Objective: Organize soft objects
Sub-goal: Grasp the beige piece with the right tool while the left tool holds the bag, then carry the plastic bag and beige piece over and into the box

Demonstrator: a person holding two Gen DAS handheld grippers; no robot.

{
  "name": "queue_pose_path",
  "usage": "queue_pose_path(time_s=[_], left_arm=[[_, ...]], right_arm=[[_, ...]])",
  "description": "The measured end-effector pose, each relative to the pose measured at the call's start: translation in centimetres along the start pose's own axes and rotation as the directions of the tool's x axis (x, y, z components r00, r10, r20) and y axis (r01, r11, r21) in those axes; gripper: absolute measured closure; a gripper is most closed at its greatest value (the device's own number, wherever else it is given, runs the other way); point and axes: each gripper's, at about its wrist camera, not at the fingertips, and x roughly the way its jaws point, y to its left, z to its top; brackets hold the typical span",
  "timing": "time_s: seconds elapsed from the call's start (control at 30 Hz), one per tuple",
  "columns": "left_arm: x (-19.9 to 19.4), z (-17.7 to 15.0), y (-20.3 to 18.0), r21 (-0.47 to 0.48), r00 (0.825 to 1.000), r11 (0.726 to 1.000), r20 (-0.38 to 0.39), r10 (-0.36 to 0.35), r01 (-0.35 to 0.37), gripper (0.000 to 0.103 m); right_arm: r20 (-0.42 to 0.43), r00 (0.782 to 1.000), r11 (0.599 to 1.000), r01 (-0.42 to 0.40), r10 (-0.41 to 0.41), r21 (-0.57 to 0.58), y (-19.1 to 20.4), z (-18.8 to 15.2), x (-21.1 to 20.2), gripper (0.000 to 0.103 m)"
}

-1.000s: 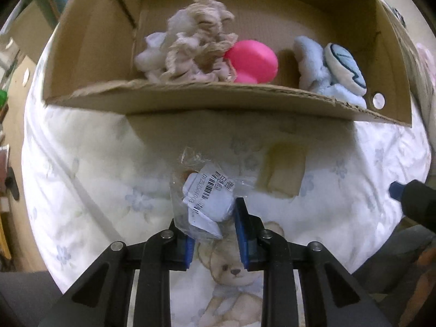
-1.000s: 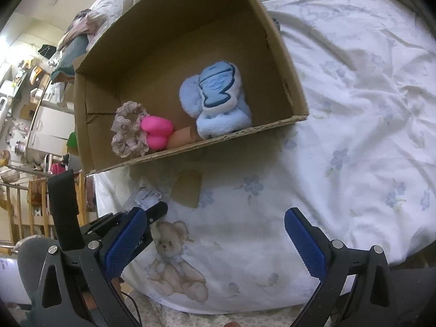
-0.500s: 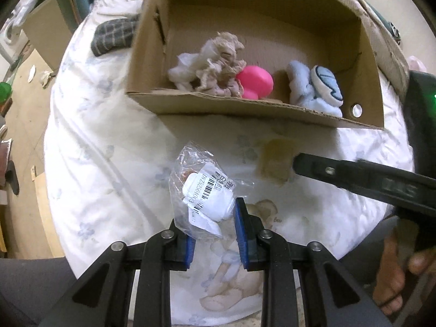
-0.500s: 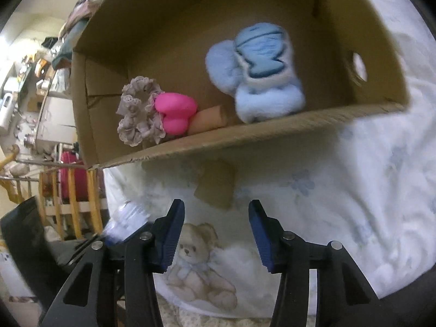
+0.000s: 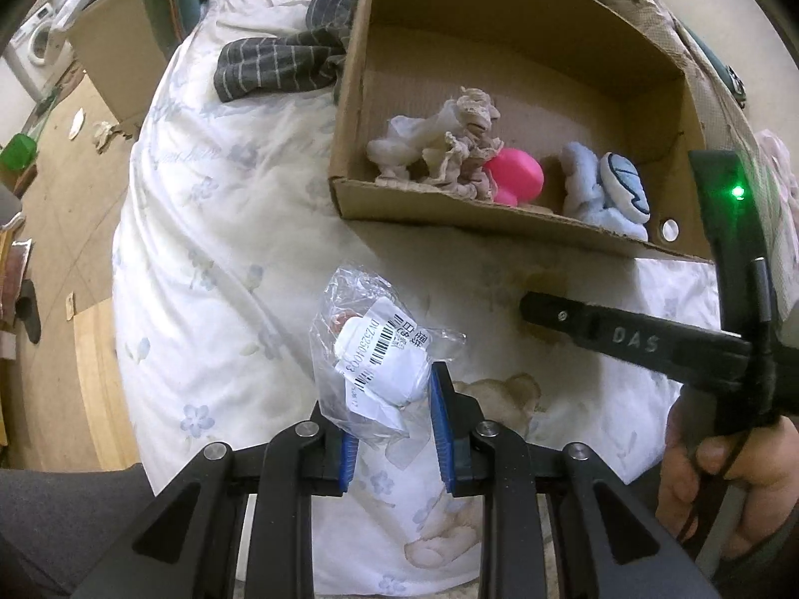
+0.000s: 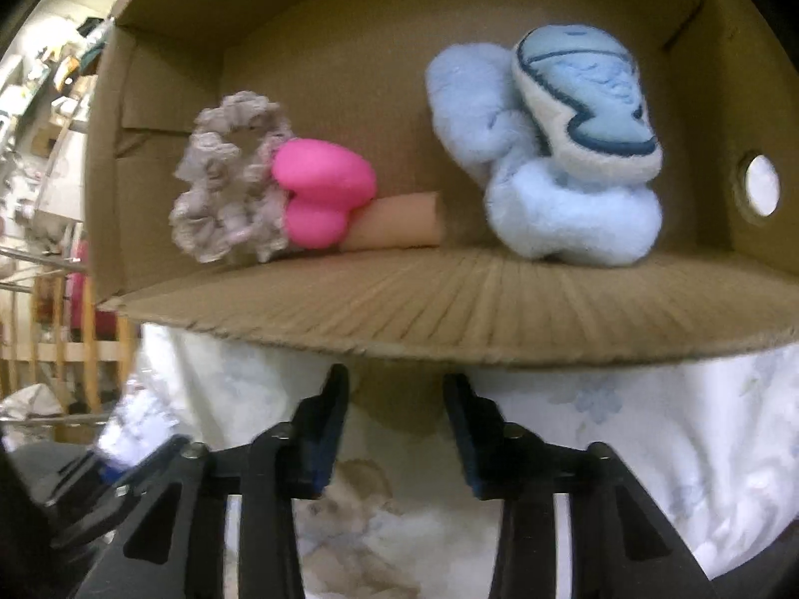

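Observation:
My left gripper (image 5: 394, 402) is shut on a clear plastic bag (image 5: 377, 344) with a white barcode label, held above the bed. A cardboard box (image 5: 499, 214) lies on the bed and holds a beige scrunchie (image 5: 459, 149), a pink soft toy (image 5: 514, 177) and a light blue plush (image 5: 604, 192). My right gripper (image 6: 397, 399) is partly open and empty, low over a tan square patch (image 6: 399, 399) on the sheet just in front of the box's near wall (image 6: 474, 309). In the right wrist view the scrunchie (image 6: 224, 199), pink toy (image 6: 319, 194), a peach cylinder (image 6: 404, 222) and the blue plush (image 6: 559, 169) show.
The bed has a white floral sheet (image 5: 224, 229) with a teddy bear print (image 5: 509, 389). A striped grey cloth (image 5: 279, 65) lies left of the box. The bed edge drops to a wooden floor (image 5: 60, 209) on the left. The right gripper's arm (image 5: 629, 339) crosses the left wrist view.
My left gripper lifted and drew back with the bag. My right gripper moved in toward the box front and down to the tan patch, and its jaws narrowed.

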Motion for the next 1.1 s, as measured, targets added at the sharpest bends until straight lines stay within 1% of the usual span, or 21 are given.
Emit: queue_pose_path(time_s=[0.03,0.07,0.1,0.2,0.27,0.33,0.57,0.63,0.77,0.87,0.97,1.03,1.1], left_arm=[[0.0,0.0,-0.1,0.004,1.000,1.000,0.004,0.002,-0.002,0.080],[0.0,0.1,-0.4,0.007,1.000,1.000,0.006,0.004,-0.004,0.080],[0.0,0.1,-0.5,0.011,1.000,1.000,0.008,0.004,-0.004,0.080],[0.1,0.2,-0.8,0.014,1.000,1.000,0.014,0.012,-0.013,0.080],[0.0,0.3,-0.6,0.005,1.000,1.000,0.019,0.018,-0.018,0.080],[-0.1,0.4,-0.3,-0.005,0.999,1.000,0.025,0.022,-0.021,0.080],[-1.1,0.4,1.0,-0.052,0.997,0.998,0.053,0.050,-0.047,0.080],[-1.9,0.4,1.2,-0.063,0.996,0.997,0.073,0.052,-0.048,0.080],[-3.9,0.0,1.2,-0.075,0.990,0.996,0.126,0.063,-0.054,0.080],[-5.5,-0.1,1.0,-0.086,0.986,0.996,0.159,0.045,-0.032,0.080],[-7.5,0.3,0.5,-0.088,0.977,0.996,0.209,0.033,-0.015,0.080],[-8.8,1.0,0.1,-0.088,0.972,0.996,0.233,0.015,0.005,0.080],[-10.2,1.8,-0.5,-0.066,0.966,0.998,0.257,0.001,0.016,0.080]], right_arm=[[-0.006,1.000,1.000,0.003,-0.003,-0.007,0.0,0.0,0.1,0.065],[-0.006,1.000,1.000,0.018,-0.019,-0.022,0.2,0.0,0.1,0.068],[-0.006,0.999,0.999,0.031,-0.031,-0.035,0.4,-0.1,0.1,0.076],[0.004,0.999,0.997,0.042,-0.042,-0.057,0.7,-0.3,-0.1,0.094],[0.014,1.000,0.998,0.026,-0.025,-0.053,0.8,-0.4,-0.6,0.095],[0.022,1.000,0.999,0.016,-0.015,-0.047,1.8,-0.9,-1.0,0.095],[0.057,0.998,0.998,-0.006,0.009,-0.056,2.4,-2.6,-3.4,0.095],[0.072,0.997,0.998,-0.021,0.026,-0.064,2.6,-3.5,-4.3,0.095],[0.114,0.990,0.995,-0.074,0.082,-0.066,2.3,-4.3,-7.1,0.095],[0.167,0.978,0.992,-0.118,0.125,-0.055,1.0,-5.2,-10.5,0.095],[0.221,0.961,0.986,-0.160,0.167,-0.052,0.3,-5.3,-13.4,0.095],[0.265,0.944,0.981,-0.186,0.194,-0.056,-0.1,-5.1,-15.5,0.095],[0.302,0.929,0.977,-0.205,0.215,-0.064,-0.2,-4.7,-17.3,0.095]])
